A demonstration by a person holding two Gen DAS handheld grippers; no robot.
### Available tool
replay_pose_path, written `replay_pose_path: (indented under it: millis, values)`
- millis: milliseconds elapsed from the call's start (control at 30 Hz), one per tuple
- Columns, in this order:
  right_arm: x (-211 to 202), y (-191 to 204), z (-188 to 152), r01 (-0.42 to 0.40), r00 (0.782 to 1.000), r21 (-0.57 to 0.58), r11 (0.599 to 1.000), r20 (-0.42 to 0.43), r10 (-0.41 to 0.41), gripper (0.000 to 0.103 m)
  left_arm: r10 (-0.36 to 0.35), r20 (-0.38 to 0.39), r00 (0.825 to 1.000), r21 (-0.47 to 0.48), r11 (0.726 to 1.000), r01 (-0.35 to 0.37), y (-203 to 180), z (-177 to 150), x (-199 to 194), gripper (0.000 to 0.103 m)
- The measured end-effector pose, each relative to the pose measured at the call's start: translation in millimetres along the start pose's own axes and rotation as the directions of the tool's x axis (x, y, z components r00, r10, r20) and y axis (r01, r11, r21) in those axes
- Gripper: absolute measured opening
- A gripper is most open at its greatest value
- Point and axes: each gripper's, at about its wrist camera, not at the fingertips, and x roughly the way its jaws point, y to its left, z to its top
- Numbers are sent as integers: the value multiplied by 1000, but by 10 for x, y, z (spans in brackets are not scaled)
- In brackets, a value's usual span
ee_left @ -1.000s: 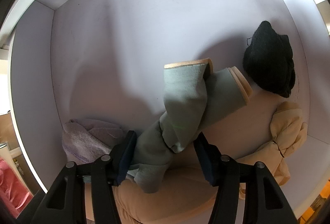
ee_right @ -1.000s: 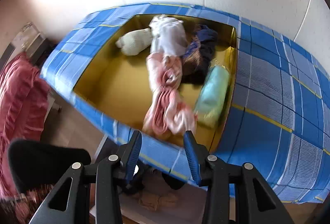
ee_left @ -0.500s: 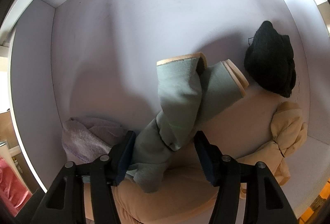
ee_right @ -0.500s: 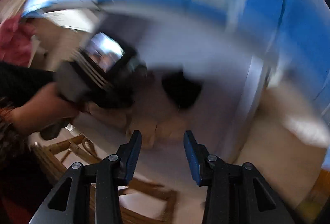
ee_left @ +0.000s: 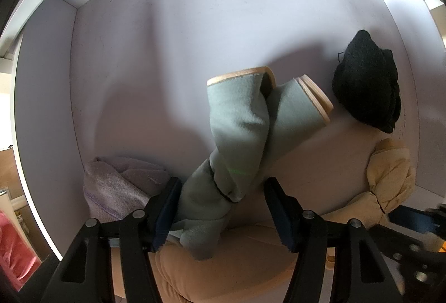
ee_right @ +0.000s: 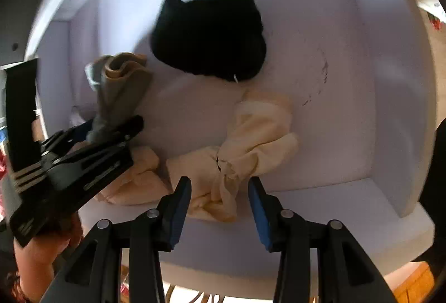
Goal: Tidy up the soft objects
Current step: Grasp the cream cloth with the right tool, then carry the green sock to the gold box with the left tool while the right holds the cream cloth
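Observation:
My left gripper (ee_left: 221, 206) is inside a white shelf compartment (ee_left: 195, 32). A grey-green pair of socks with tan cuffs (ee_left: 242, 135) stands between its wide-apart jaws, touching only the left pad, over beige cloth (ee_left: 223, 261). The socks (ee_right: 122, 88) and left gripper (ee_right: 83, 158) also show in the right wrist view. My right gripper (ee_right: 220, 208) is open and empty, just in front of a cream knotted cloth (ee_right: 251, 135). A black knit item (ee_right: 209, 35) leans on the back wall; it also shows in the left wrist view (ee_left: 365, 91).
A lilac towel (ee_left: 117, 186) lies in the left corner of the compartment. The cream cloth (ee_left: 390, 177) sits at the right. The shelf's side walls (ee_right: 390, 108) close in both sides. A pink cloth (ee_left: 14, 255) shows outside, lower left.
My right gripper has swung from the blue checked box of clothes to the shelf, in front of the cream cloth. The left gripper and socks have hardly moved.

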Motion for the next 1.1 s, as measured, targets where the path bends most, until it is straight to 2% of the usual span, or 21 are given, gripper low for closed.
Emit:
replay_pose_path:
  millis: [200, 333, 400, 467, 533, 667, 767, 967, 1100]
  values:
    - [28, -108, 89, 39, 998, 0, 999, 56, -39, 43, -8, 1, 1000, -3, 1000, 8, -3, -13, -2, 66]
    - [-108, -156, 144, 155, 982, -83, 984, 121, -145, 39, -9, 4, 1000, -5, 1000, 9, 4, 4, -17, 67]
    - [-122, -148, 149, 230, 967, -138, 963, 147, -210, 38, -15, 6, 1000, -12, 1000, 15, 11, 3, -27, 62]
    - [-93, -146, 133, 260, 959, -165, 951, 155, -235, 38, -15, 12, 1000, -21, 1000, 16, 39, 4, -48, 57]
    - [-35, -176, 103, 237, 966, -152, 959, 141, -217, 38, -15, 15, 1000, -32, 999, 15, 74, -18, -59, 50]
    - [81, -345, 79, 140, 987, -68, 988, 88, -134, 38, -24, 14, 1000, -41, 999, 25, 104, -42, -83, 46]
    - [102, -460, 84, 92, 993, -32, 995, 75, -90, 38, -29, 21, 999, -30, 999, 30, 83, -54, -118, 42]
    - [137, -402, 106, 166, 984, -132, 977, 87, -155, 38, -69, 46, 997, -41, 997, 71, 76, -86, -243, 39]
    - [173, -340, 92, 188, 980, -143, 972, 99, -175, 38, -102, 70, 992, -57, 993, 106, 128, -134, -367, 37]
